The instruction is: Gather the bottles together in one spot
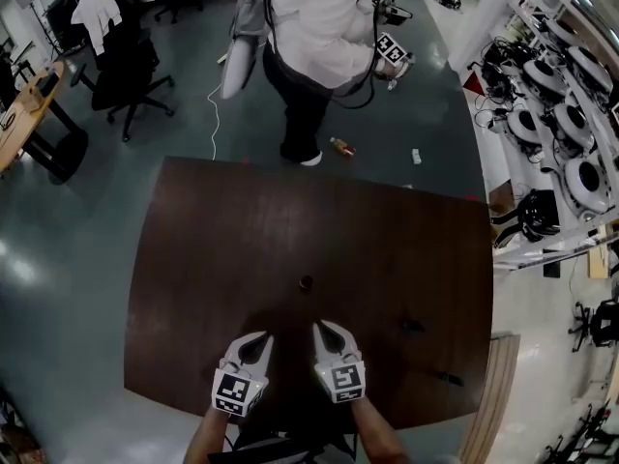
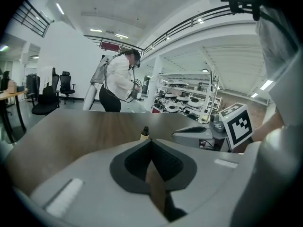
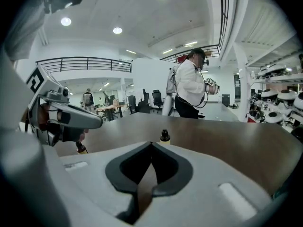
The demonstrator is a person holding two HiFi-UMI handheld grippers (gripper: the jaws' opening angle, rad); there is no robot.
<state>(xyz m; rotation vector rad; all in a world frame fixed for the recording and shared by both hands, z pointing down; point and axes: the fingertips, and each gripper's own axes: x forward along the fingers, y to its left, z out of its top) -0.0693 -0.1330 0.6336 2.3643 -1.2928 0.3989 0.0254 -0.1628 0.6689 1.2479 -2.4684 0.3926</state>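
dark brown wood of the table fills the middle of the head view, and the person's arms are cut off by the bottom edge. the small bottle on it shows there only as a dark dot, and no view lets its label be read. in the right gripper view a small dark-capped thing peeks from under the left gripper. it is half hidden, and it is not clear what it is. the left gripper has its fingers closed, tips touching, with nothing between them. the right gripper is the same: fingers pressed together, empty. both are side by side over the near part of the table. the bottle stands upright ahead of them, touching neither. a second bottle lies on the floor beyond the far edge, near the shoe of a standing person.
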